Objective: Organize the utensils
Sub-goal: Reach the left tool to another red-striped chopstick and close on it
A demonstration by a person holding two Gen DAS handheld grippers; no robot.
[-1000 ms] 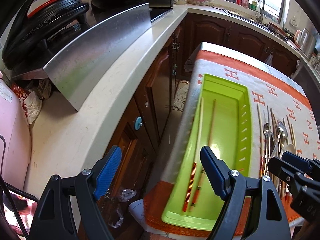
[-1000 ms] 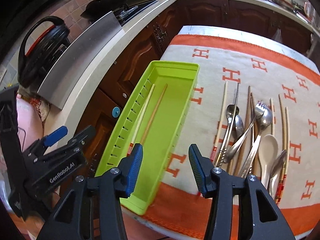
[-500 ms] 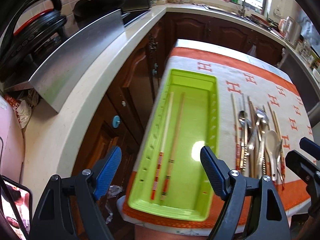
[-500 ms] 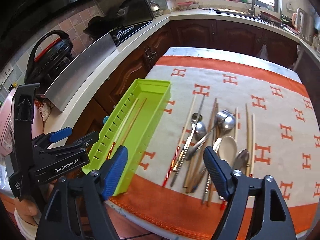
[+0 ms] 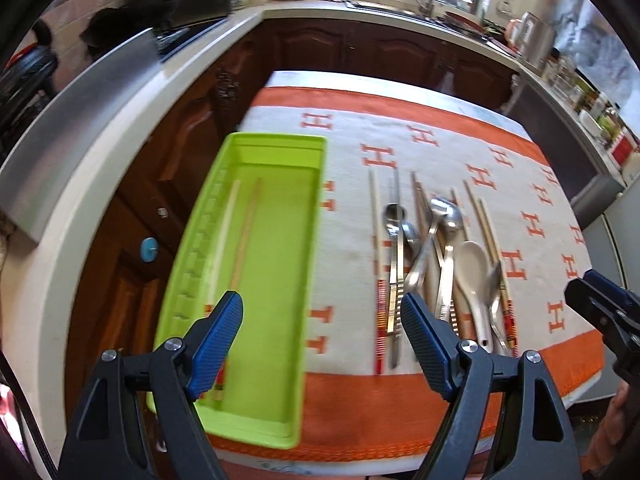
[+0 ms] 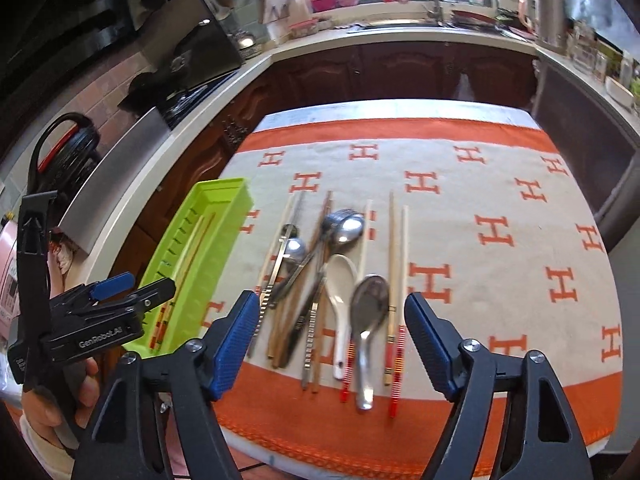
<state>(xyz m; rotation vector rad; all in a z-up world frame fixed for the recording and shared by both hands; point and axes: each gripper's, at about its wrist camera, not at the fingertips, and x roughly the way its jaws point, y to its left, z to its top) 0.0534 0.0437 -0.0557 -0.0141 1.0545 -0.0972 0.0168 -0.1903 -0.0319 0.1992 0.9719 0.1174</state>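
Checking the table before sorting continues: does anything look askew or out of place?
Yes: the loose utensil pile on the cloth is jumbled, spoons crossing chopsticks at angles. Only two chopsticks lie in the green tray.

**Both grippers held apart, nothing between the jaws**

The left gripper (image 5: 322, 344) fills the lower part of its own view, its two blue-padded fingers (image 5: 218, 336) spread wide with nothing between them. In the right wrist view the same tool shows at the lower left edge, seen side-on, with a hand (image 6: 56, 400) wrapped around its black handle and a pale sleeve cuff below.

The right gripper (image 6: 332, 344) sits at the bottom centre of its own view, pads well apart and gripping nothing, the jaws closing slightly. Its dark tip shows at the right edge of the left wrist view, with part of a hand (image 5: 618, 420) beneath it.
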